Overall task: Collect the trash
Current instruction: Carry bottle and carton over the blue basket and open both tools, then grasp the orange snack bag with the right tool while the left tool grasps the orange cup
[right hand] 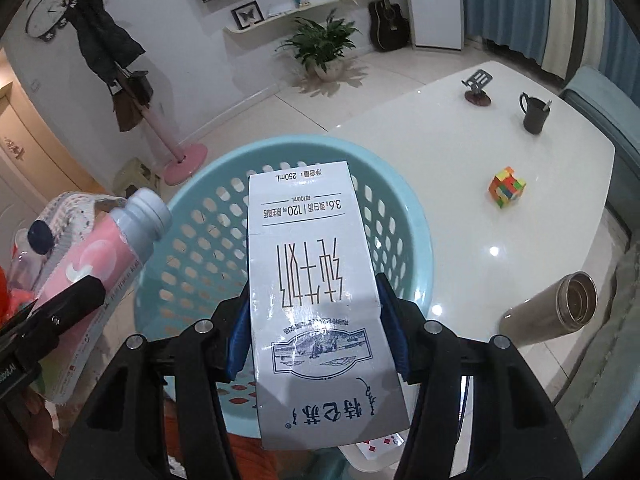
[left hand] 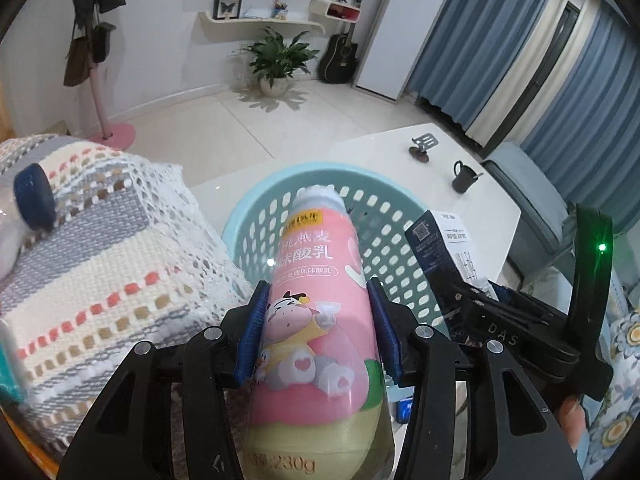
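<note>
My left gripper [left hand: 318, 328] is shut on a pink yogurt bottle [left hand: 320, 304] with a white cap, held over the light blue perforated basket [left hand: 256, 208]. My right gripper [right hand: 316, 332] is shut on a white milk carton [right hand: 316, 280], held above the same basket [right hand: 416, 216]. The carton also shows at the right of the left wrist view [left hand: 444, 248]. The yogurt bottle shows at the left of the right wrist view [right hand: 104, 264]. The basket's inside looks bare where it shows.
A white table [right hand: 460, 152] holds a dark mug [right hand: 534, 114], a phone stand [right hand: 478, 86], a colourful cube [right hand: 507, 187] and a steel flask [right hand: 552, 308]. A knitted blanket [left hand: 100, 248] with a blue-capped clear bottle [left hand: 34, 196] lies left. A chair [right hand: 600, 96] stands right.
</note>
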A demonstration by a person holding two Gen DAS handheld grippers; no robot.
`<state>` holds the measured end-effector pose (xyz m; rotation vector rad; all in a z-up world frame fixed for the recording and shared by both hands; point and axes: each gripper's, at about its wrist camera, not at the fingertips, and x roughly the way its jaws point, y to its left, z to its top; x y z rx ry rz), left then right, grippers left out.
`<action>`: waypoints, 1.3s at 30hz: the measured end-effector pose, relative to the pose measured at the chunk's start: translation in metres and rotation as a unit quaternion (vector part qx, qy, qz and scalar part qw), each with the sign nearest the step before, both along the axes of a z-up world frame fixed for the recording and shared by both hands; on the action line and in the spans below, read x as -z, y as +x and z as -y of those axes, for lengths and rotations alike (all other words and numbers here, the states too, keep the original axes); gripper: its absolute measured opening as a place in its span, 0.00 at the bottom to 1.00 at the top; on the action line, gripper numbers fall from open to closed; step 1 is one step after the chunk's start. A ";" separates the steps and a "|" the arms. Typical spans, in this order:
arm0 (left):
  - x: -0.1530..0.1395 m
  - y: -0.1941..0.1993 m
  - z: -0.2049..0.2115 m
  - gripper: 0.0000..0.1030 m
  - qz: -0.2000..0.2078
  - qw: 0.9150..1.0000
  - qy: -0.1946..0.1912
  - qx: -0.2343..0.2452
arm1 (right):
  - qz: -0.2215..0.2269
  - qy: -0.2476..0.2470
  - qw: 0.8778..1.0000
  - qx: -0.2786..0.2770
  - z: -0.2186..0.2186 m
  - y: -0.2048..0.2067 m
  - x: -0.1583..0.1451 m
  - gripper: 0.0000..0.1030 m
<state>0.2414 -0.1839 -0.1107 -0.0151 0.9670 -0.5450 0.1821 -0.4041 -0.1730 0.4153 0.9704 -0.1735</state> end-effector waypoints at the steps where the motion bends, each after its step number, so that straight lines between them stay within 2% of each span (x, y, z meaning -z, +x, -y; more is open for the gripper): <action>1: 0.000 0.002 -0.001 0.52 0.001 1.000 -0.002 0.000 | -0.003 0.000 1.000 0.003 0.002 0.000 0.002 0.51; 3: -0.004 0.003 -0.002 0.61 0.005 1.000 -0.010 0.001 | -0.003 0.003 1.000 0.003 0.002 0.000 0.002 0.52; 4: -0.007 0.002 0.000 0.62 0.012 1.000 -0.008 0.000 | -0.002 0.006 1.000 0.005 0.003 0.000 0.002 0.56; 6: -0.012 -0.003 -0.004 0.63 0.018 1.000 -0.006 0.002 | 0.006 0.012 1.000 0.007 0.003 -0.002 -0.003 0.60; 14: -0.027 -0.027 -0.016 0.63 0.034 0.999 -0.020 0.001 | 0.025 -0.004 1.000 -0.015 -0.020 -0.010 -0.028 0.60; 19: -0.042 -0.047 -0.039 0.63 0.052 0.998 -0.031 -0.008 | 0.043 -0.013 0.998 -0.038 -0.043 -0.016 -0.047 0.60; 24: -0.066 -0.072 -0.072 0.63 0.084 0.995 -0.045 -0.028 | 0.079 -0.023 0.994 -0.076 -0.080 -0.024 -0.080 0.60; 30: -0.099 -0.102 -0.128 0.63 0.128 0.987 -0.059 -0.072 | 0.126 -0.019 0.981 -0.149 -0.144 -0.035 -0.117 0.60; 33: -0.114 -0.116 -0.164 0.63 0.147 0.981 -0.057 -0.109 | 0.140 -0.014 0.972 -0.190 -0.178 -0.040 -0.127 0.60; 37: -0.129 -0.129 -0.217 0.70 0.166 0.970 -0.054 -0.169 | 0.147 -0.018 0.959 -0.243 -0.225 -0.044 -0.132 0.61; 39: -0.134 -0.135 -0.241 0.70 0.171 0.964 -0.048 -0.197 | 0.146 -0.019 0.952 -0.270 -0.250 -0.046 -0.131 0.67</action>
